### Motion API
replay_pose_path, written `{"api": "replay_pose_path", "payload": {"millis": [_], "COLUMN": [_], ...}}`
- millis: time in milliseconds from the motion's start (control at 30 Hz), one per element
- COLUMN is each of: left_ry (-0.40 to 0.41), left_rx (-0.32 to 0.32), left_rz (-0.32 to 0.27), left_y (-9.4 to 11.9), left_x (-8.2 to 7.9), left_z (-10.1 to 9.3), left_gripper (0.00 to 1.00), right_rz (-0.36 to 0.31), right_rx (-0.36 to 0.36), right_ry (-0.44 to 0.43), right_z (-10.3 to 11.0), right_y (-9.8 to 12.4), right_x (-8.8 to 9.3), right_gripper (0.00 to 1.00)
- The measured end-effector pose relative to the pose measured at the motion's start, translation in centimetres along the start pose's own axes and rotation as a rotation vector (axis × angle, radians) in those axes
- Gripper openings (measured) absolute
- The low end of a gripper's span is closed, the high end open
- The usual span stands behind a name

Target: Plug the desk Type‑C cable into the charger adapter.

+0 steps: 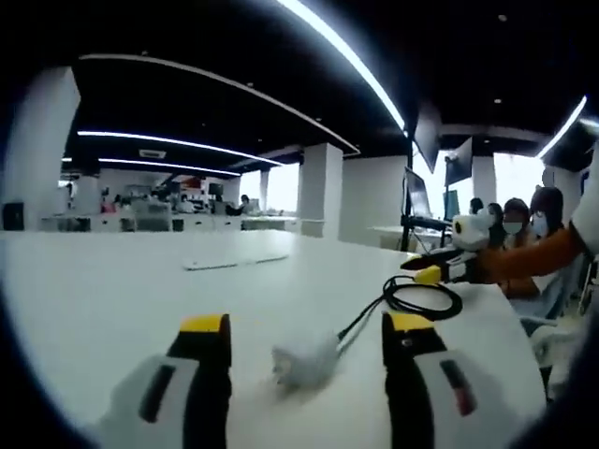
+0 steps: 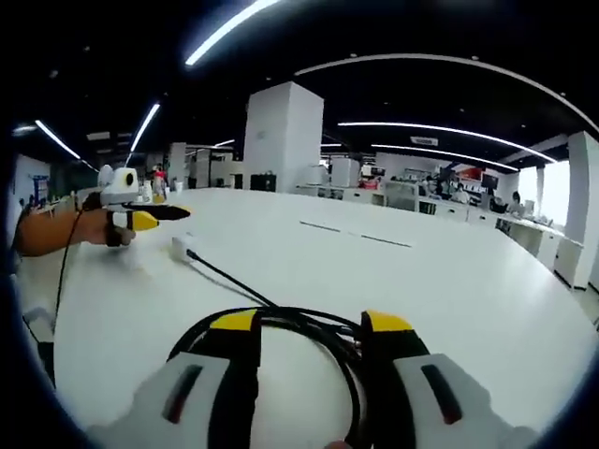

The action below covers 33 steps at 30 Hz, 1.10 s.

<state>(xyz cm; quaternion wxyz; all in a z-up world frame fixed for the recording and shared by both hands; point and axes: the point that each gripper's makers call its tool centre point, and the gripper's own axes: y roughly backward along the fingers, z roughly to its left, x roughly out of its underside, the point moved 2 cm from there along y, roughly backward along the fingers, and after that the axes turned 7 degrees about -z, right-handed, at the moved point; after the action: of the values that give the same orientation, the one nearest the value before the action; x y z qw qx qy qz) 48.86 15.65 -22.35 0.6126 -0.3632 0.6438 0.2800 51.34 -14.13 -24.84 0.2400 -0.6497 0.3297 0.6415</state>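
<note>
A white charger adapter [image 1: 304,363] lies on the white table [image 1: 112,299], between the spread jaws of my left gripper [image 1: 307,324], which is open and not touching it. A black cable [image 1: 370,318] runs from the adapter's end to a coil [image 1: 426,297] further right. My right gripper [image 1: 435,273] comes in there, held by a hand in an orange sleeve. In the right gripper view the coil [image 2: 309,323] lies between the open jaws of my right gripper [image 2: 311,321]. The cable leads left to the adapter [image 2: 181,248], beside the left gripper [image 2: 154,217].
A thin flat white strip [image 1: 234,264] lies on the table further back. The table's edge [image 1: 505,327] falls away on the right, where people [image 1: 515,224] sit near monitors [image 1: 416,192]. White pillars [image 2: 285,136] and desks stand behind.
</note>
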Motion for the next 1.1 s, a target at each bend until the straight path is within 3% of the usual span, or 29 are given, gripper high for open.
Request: {"api": "replay_pose_path", "payload": {"millis": [167,500,700,867,1100], "left_ry": [-0.019,-0.082,-0.107,-0.105,-0.099], "left_rx": [-0.063,-0.172,-0.229,-0.244,-0.263], "left_rz": [-0.039,-0.103,-0.122,-0.130,-0.131], "left_y": [0.7,1.4,1.9,2.4,3.4], "left_x": [-0.4,-1.6,-1.9,-2.0,-2.0], "left_z": [-1.0,-0.4,-0.3,-0.7,-1.0], "left_gripper": [0.75,0.88,1.00,1.00,1.00], "right_rz": [-0.078,-0.224,-0.256,-0.263,-0.267], "right_rx": [0.029,0.061,0.077,0.076,0.084], "right_ry": [-0.025,-0.036,-0.052,-0.054,-0.067], "right_z": [0.3,0.4,0.3,0.7,1.1], "right_y": [0.1,0.1,-0.1,-0.3,0.2], "right_x": [-1.1,-3.0,-3.2,-3.3,-3.1], "right_gripper": [0.51,0.69,0.83,0.93,0.97]}}
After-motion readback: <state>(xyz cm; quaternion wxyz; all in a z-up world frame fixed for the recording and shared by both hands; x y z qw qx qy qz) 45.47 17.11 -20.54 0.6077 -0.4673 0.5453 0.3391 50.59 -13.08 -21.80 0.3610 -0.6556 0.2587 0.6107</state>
